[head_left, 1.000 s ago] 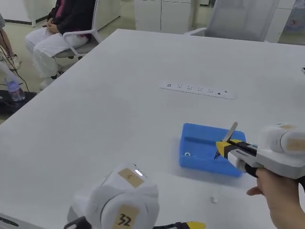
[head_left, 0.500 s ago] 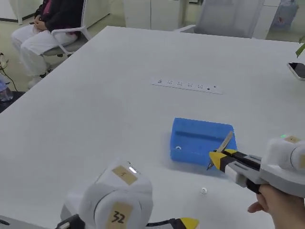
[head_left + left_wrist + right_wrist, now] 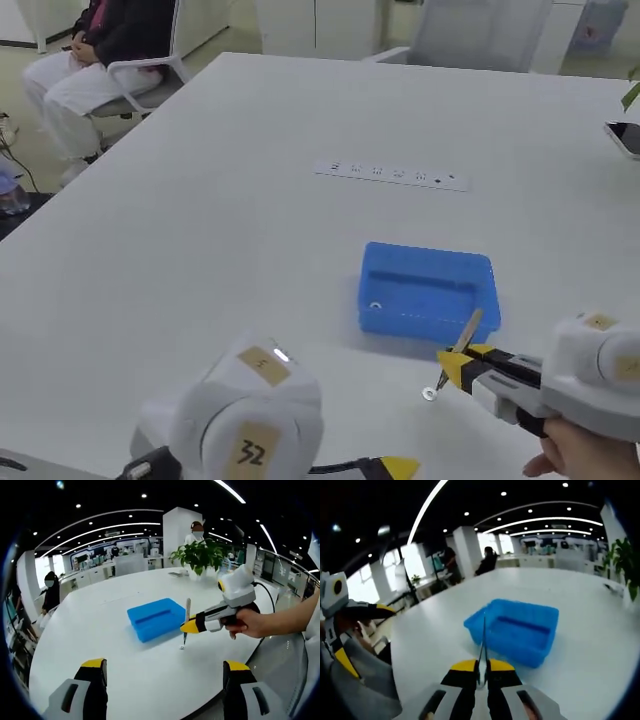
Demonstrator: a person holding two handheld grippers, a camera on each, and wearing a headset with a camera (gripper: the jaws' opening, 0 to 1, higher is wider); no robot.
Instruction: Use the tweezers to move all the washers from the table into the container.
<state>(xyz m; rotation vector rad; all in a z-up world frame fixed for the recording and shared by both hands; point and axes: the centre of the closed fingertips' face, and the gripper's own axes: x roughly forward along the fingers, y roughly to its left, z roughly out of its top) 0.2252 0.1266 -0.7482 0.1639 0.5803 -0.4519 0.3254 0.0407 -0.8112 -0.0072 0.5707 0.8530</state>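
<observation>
Plainly, the only writing that reads is "32" on a tan sticker (image 3: 250, 455) on the left gripper (image 3: 164, 664), low in the head view. Its fingers (image 3: 92, 680) stand wide apart with nothing between them, over the near edge of the counter (image 3: 250, 200). The right gripper (image 3: 462, 366), held in a hand (image 3: 247, 624), points leftward and a little down, and its fingers are clamped on the tweezers (image 3: 460, 345). The tweezers slant downward, their tip right at a washer (image 3: 429, 394) that lies on the counter just in front of the blue container (image 3: 430, 257); whether the tip pinches it I cannot tell. Another washer (image 3: 375, 307) lies inside the container at its left end. The counter is white, with a power strip (image 3: 392, 176) beyond the container and a phone (image 3: 625, 138) at its far right edge. The room is an open office with ceiling lights, a potted plant (image 3: 200, 555) and a person (image 3: 80, 60) seated on a chair.
</observation>
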